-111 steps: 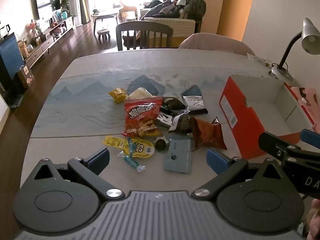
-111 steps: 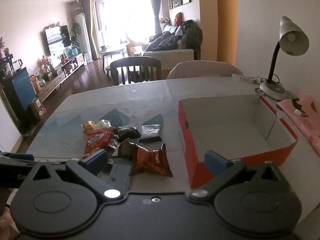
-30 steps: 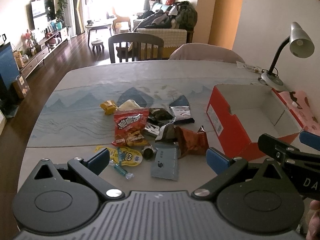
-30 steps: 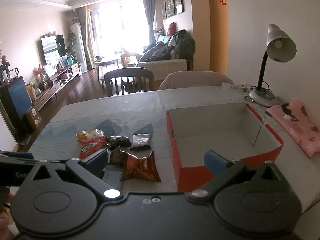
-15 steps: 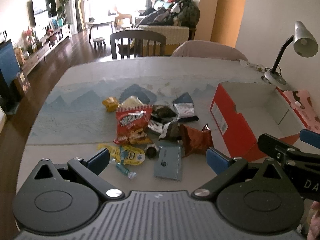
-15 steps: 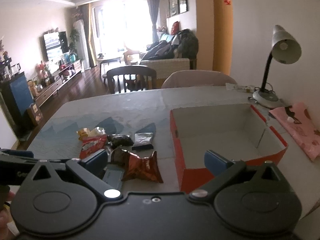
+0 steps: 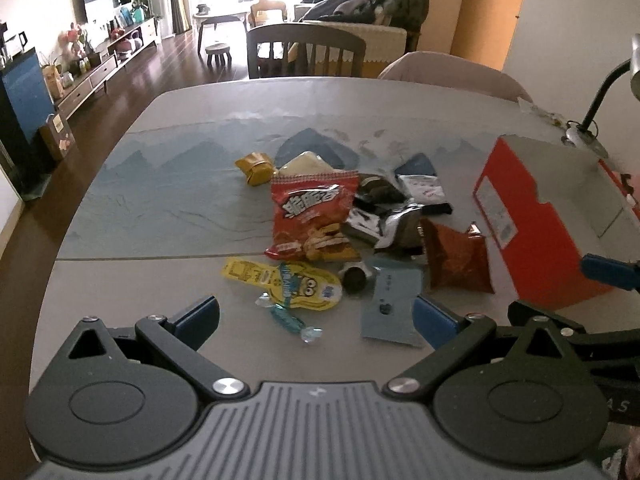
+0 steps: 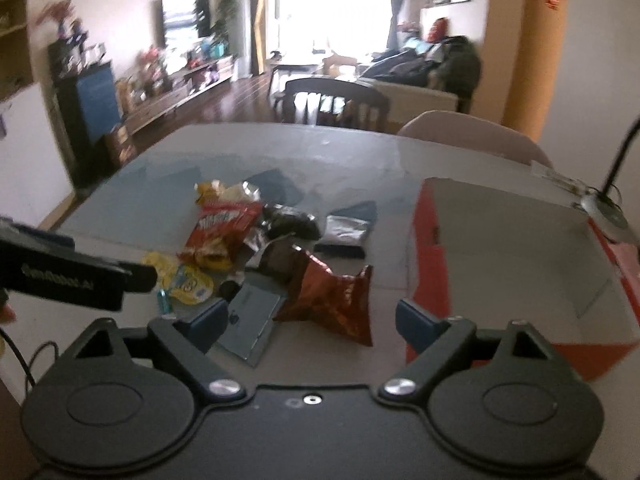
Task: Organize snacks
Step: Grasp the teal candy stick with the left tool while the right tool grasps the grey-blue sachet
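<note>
A grey surface (image 7: 168,128) with a blue mountain-print mat carries a heap of snack packets: a red chip bag (image 7: 310,216) at its centre, a yellow pouch (image 7: 288,280) and grey card (image 7: 390,304) nearer the camera, an open red box (image 7: 516,224) to its right, and a desk lamp base (image 7: 582,140) beyond the box.

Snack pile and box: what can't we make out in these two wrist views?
- Dark packets, left wrist view: overlapped, type unreadable.
- Grey flat pack, left wrist: near corner hidden behind left claw finger.
- Red box, both views: right side cut off by frame edge.
- Right wrist view: motion blur, red chip bag print illegible.
- Lamp: head cut off.
</note>
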Available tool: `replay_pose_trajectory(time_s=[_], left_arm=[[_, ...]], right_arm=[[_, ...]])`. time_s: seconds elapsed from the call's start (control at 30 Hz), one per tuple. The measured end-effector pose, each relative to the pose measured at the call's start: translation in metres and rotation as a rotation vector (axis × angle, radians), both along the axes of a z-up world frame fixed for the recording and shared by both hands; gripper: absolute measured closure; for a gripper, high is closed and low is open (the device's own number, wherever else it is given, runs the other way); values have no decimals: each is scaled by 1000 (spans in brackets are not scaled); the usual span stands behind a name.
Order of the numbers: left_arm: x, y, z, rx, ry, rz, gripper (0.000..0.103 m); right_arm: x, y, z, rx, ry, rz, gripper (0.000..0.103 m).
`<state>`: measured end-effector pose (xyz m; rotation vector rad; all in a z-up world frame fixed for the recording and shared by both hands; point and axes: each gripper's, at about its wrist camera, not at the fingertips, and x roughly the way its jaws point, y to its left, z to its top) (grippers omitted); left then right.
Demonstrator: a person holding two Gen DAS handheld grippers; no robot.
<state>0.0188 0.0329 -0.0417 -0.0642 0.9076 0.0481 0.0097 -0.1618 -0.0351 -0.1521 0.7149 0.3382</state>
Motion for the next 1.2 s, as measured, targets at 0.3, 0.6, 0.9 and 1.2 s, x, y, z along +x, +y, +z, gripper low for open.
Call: replay_pose_trajectory(time_s=[0.3,0.6,0.9,1.2], left_arm=[[27,31,-44,-45,118,59,13],[53,40,-82,-14,194,125,16],[68,50,-94,-79,247,151,28],[71,48,-95,-127,249,106,43]], right_arm=[[26,28,-37,-35,126,93,16],[52,61,-77,7,265,8,19],[75,81,-102,-3,305,-112,24],[77,85,-100,-26,290,-129,47]])
